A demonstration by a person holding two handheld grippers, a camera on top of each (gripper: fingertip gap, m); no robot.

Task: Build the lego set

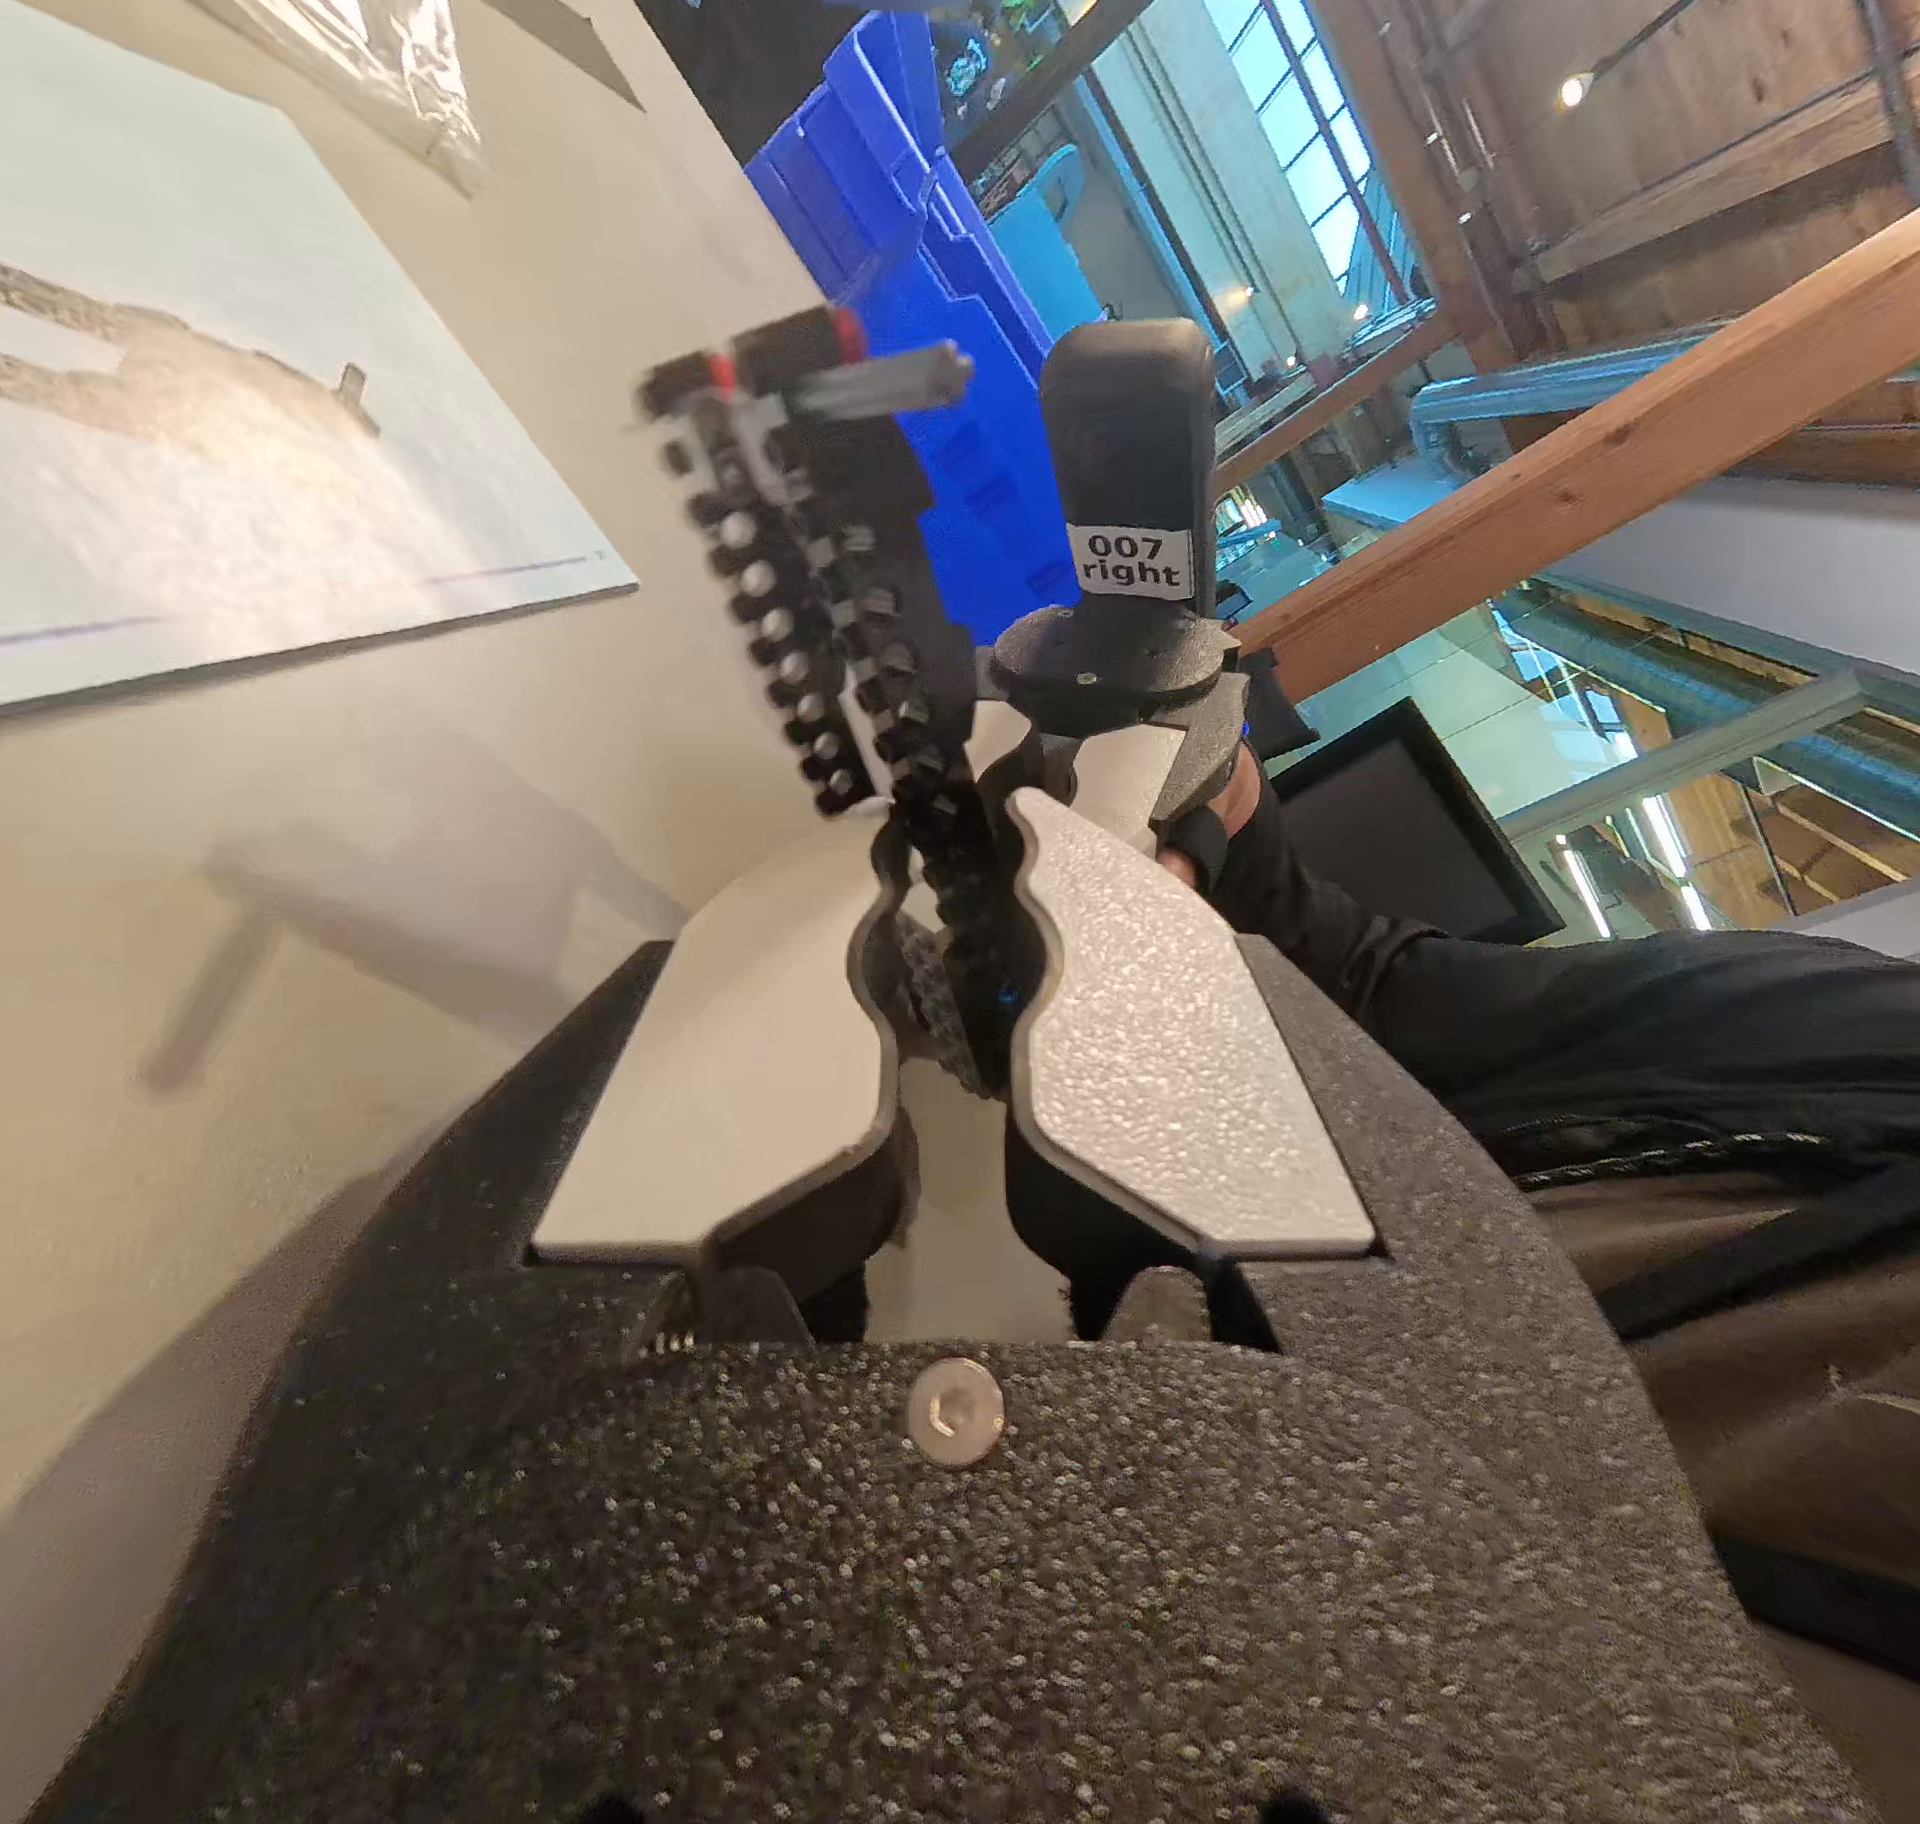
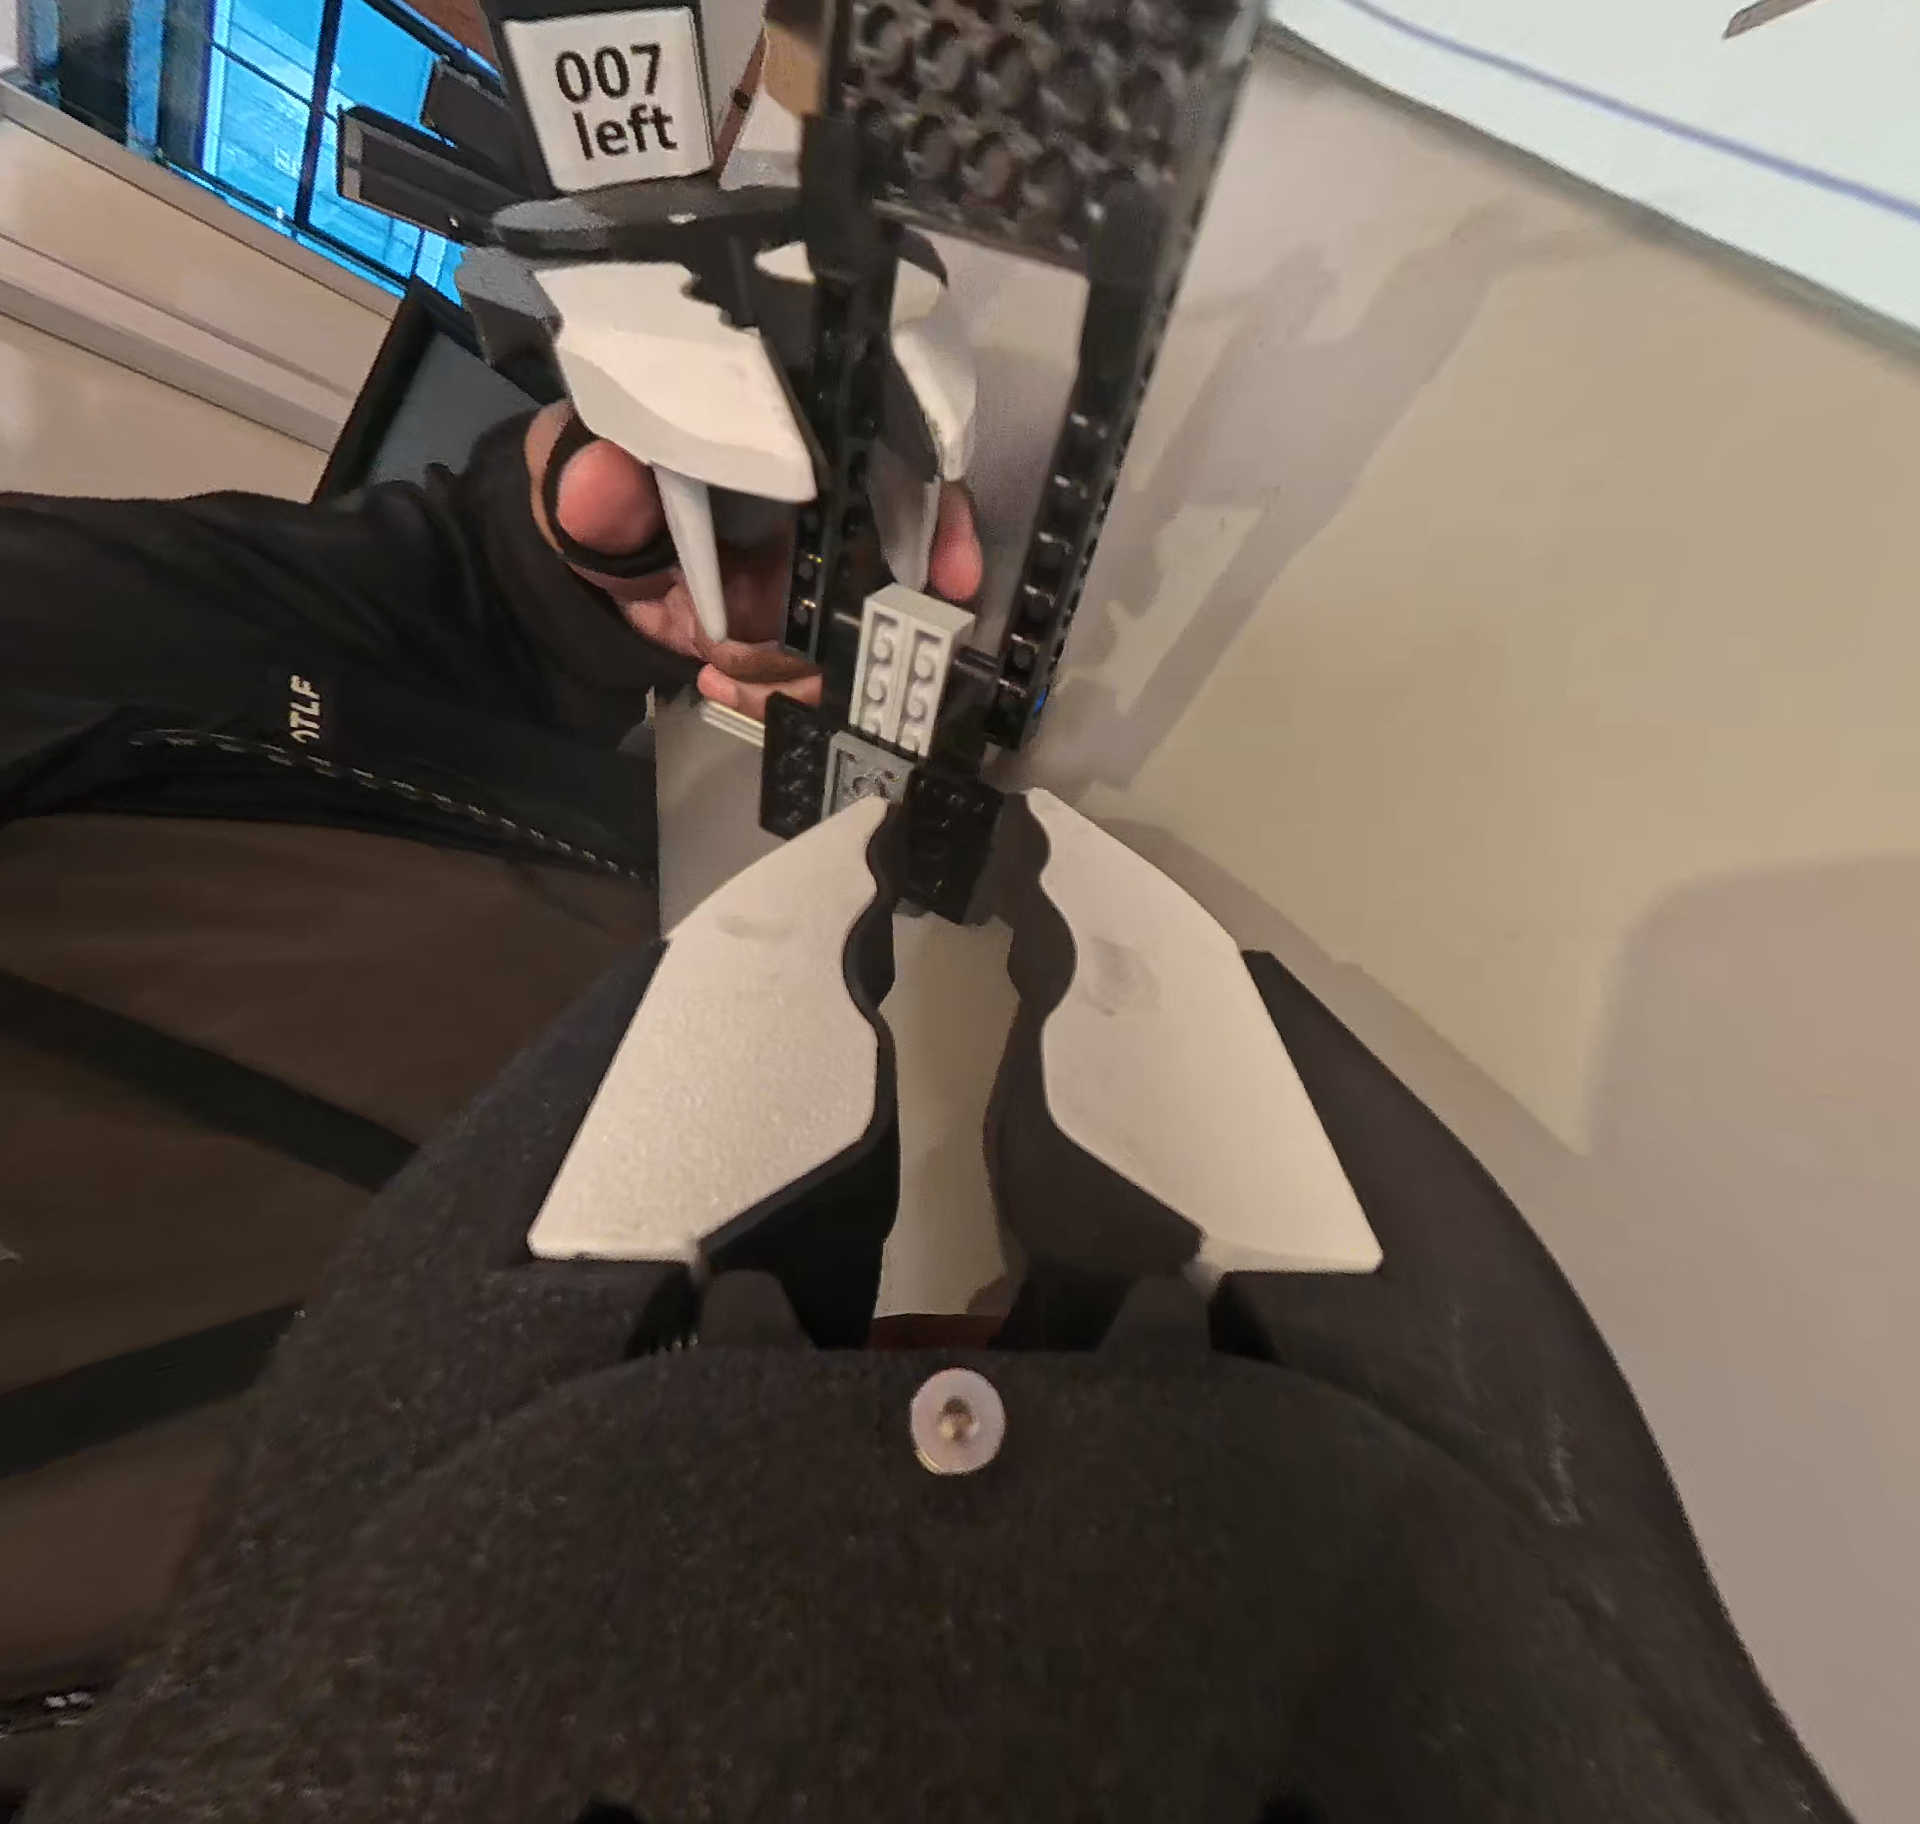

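Note:
A black toy-brick assembly (image 1: 821,611) with studded beams and small red parts at its far end is held above the cream table (image 1: 416,891) by both grippers. My left gripper (image 1: 951,829) is shut on one black beam of it. In the right wrist view the assembly (image 2: 1039,60) has a black studded plate, two side beams and light grey bricks (image 2: 904,673). My right gripper (image 2: 951,808) is shut on a small black plate (image 2: 945,849) at its near end. The left gripper (image 2: 821,579) shows farther off there, fingers around the left beam. The right gripper (image 1: 1060,766) shows just beyond my left fingertips.
A white printed sheet (image 1: 208,424) and a clear plastic bag (image 1: 343,18) lie on the table. A blue plastic bin (image 1: 904,216) stands beyond the table's edge. A person's hand in a black fingerless glove (image 2: 623,548) and black sleeve (image 1: 1558,1026) are close by. The grippers' ends are close to 6 centimetres from one another.

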